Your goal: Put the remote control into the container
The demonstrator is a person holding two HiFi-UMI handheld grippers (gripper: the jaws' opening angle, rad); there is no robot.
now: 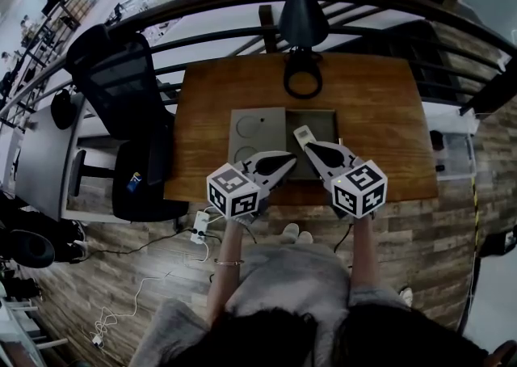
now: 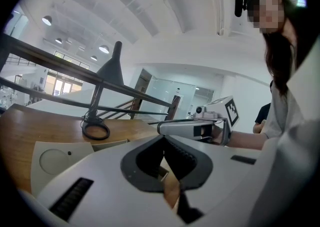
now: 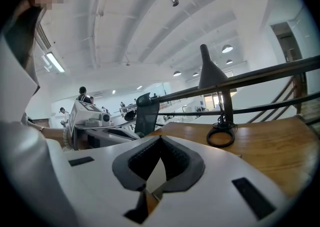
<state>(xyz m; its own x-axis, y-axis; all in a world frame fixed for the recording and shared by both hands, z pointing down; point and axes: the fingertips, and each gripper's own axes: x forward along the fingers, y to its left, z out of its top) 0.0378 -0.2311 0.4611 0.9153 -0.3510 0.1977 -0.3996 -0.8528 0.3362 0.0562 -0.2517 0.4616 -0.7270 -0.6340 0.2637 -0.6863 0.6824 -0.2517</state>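
The pale remote control (image 1: pixel 301 136) sticks out from the tip of my right gripper (image 1: pixel 310 148), which is shut on its near end, just over the open grey container (image 1: pixel 325 118) at the table's middle. In the right gripper view a pale sliver shows between the closed pads of the right gripper (image 3: pixel 160 139). My left gripper (image 1: pixel 291 158) is beside it on the left, shut with nothing in it, over the container's near edge. The left gripper view shows its own jaws (image 2: pixel 163 140) together and the right gripper (image 2: pixel 162 128) beyond them.
The container's grey lid (image 1: pixel 257 135) lies flat to the left of the box. A black cable ring (image 1: pixel 303 82) and a dark lamp stand are at the table's far edge, with a railing behind. A black office chair (image 1: pixel 121 90) stands left of the table.
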